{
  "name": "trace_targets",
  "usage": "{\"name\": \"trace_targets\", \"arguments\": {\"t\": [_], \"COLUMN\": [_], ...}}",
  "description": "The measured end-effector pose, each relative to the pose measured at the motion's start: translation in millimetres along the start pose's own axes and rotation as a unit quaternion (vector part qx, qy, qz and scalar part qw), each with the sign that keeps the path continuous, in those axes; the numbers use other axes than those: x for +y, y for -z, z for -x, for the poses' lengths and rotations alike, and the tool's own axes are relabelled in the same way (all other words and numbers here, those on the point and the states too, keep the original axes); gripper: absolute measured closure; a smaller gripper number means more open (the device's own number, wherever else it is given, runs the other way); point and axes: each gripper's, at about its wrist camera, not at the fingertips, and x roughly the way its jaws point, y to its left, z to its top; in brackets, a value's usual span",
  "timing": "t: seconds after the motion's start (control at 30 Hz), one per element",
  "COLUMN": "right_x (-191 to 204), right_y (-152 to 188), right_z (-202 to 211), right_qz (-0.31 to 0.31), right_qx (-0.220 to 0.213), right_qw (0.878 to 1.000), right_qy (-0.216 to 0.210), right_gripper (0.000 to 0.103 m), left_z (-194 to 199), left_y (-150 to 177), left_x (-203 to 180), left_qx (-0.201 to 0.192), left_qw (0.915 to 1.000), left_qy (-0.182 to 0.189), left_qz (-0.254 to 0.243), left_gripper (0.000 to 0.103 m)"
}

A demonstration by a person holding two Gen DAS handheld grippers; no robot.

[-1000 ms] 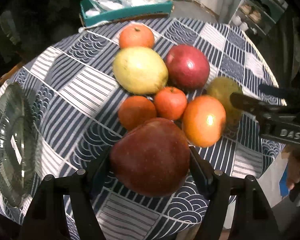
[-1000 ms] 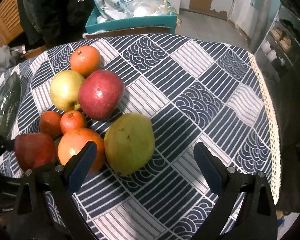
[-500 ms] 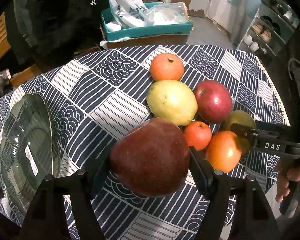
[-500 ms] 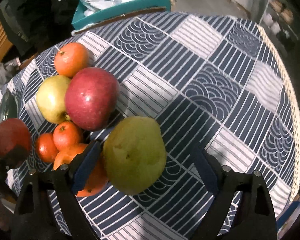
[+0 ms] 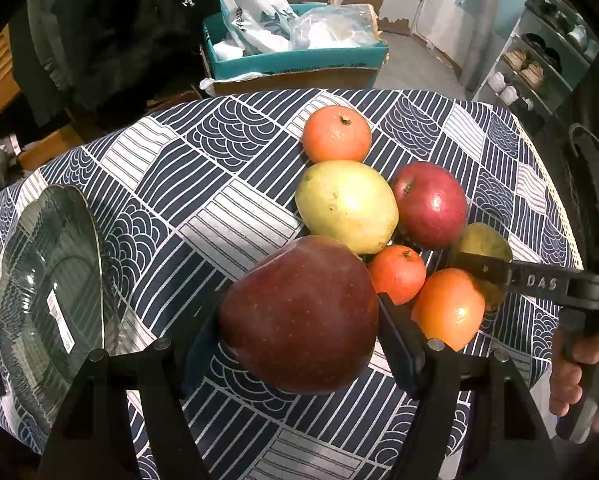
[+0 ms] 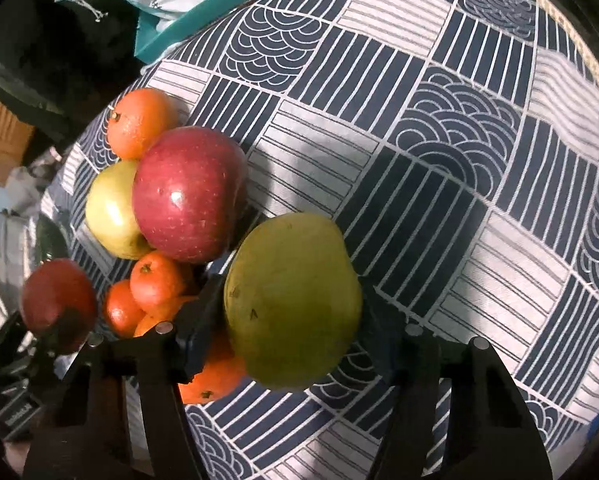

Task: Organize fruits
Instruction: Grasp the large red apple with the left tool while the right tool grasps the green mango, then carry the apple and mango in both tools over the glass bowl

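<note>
We are seeing a dark red apple [image 5: 299, 312], a brighter red apple [image 5: 429, 204], a yellow-green pear [image 5: 345, 204], an olive-green pear [image 6: 291, 304] and orange mandarins [image 5: 336, 134] glowing on a tablecloth [image 5: 203, 184] chequered in navy and white stripes and wave arcs, beside a smoky green glass plate [image 5: 47, 304] and a teal box [image 5: 299, 60].

Dark red apple [image 5: 299, 316] lifted off the cloth; green pear [image 6: 291, 300] beside clustered oranges [image 5: 336, 134]
</note>
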Motion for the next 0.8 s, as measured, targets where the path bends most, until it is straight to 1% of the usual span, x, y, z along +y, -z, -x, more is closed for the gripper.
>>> {"name": "trace_targets", "arguments": {"t": [0.1,0.3,0.53,0.8], "right_x": [10.6,23.2,35.0,53.9], "right_y": [1.7,6.1,10.4,11.5], "right_z": [5.9,31.4,56.0,81.2], "right_qz": [0.038,0.082,0.113,0.130], "right_qx": [-0.024,-0.081,-0.127,-0.162], "right_qw": [0.998,0.988,0.978,0.971], "right_qy": [0.047,0.100,0.123,0.116], "right_gripper": [0.039,0.039,0.039,0.039], "left_z": [3.7,14.4,28.2,49.5], "left_y": [-0.6,-2.9,-3.6,-3.3], "left_x": [0.9,3.6,8.0,14.0], "left_qx": [-0.004,-0.016,-0.033,-0.054], "left_qw": [1.0000,0.9999,0.9994,0.9985], "left_qy": [0.000,-0.001,-0.005,-0.007], "left_qz": [0.001,0.003,0.003,0.004], "left_gripper": [0.028,0.028,0.028,0.028]}}
